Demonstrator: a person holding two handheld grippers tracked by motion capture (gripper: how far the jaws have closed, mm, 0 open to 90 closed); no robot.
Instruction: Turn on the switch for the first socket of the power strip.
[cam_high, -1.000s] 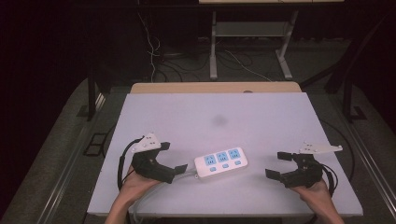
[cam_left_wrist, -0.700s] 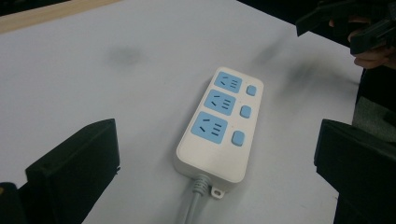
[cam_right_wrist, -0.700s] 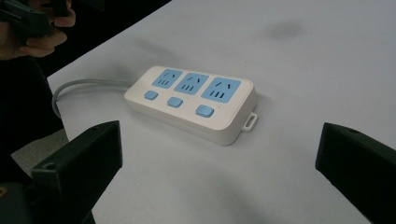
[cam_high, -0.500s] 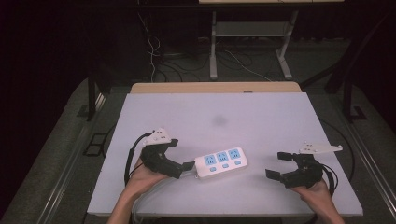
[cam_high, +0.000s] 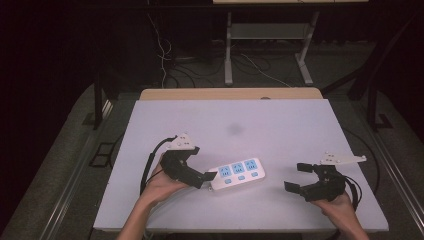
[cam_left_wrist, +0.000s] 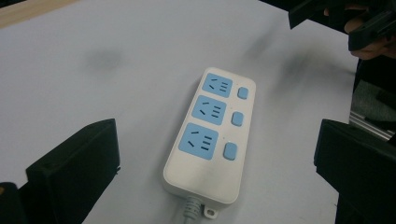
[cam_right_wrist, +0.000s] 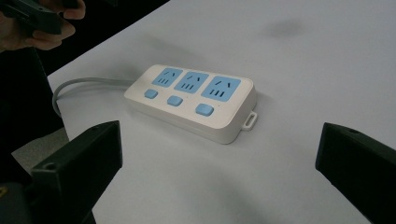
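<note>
Two grippers wide open, power strip between them

Two hands come in from the near edge of the table (cam_high: 310, 125), each holding a black gripper. The left gripper (cam_high: 202, 172) sits at the near left of the board, its jaws spread apart and released, holding nothing. In the high view its tip lies just at the left end of the strip (cam_high: 237, 173); whether it touches cannot be told from there. The left gripper view shows the two jaws standing well apart on either side of the strip's cord end, with bare table between each jaw and the casing. The right gripper (cam_high: 298, 177) rests at the near right, also spread open and empty, apart from the strip's right end.

The strip lies flat on the white table, between the two grippers and slightly tilted, its right end farther away than its left. It is white with three blue sockets (cam_left_wrist: 211, 109) in a row and three blue buttons (cam_right_wrist: 174, 101) beside them. A grey cord (cam_right_wrist: 84, 83) leaves its left end toward the near edge, and a small mounting tab (cam_right_wrist: 250, 119) sticks out of the right end.

Farther up the table a faint dark smudge (cam_high: 234, 130) marks the surface. Beyond the far edge runs a wooden strip (cam_high: 230, 94), then a dark floor with cables (cam_high: 255, 65) and a metal stand (cam_high: 267, 32).
</note>
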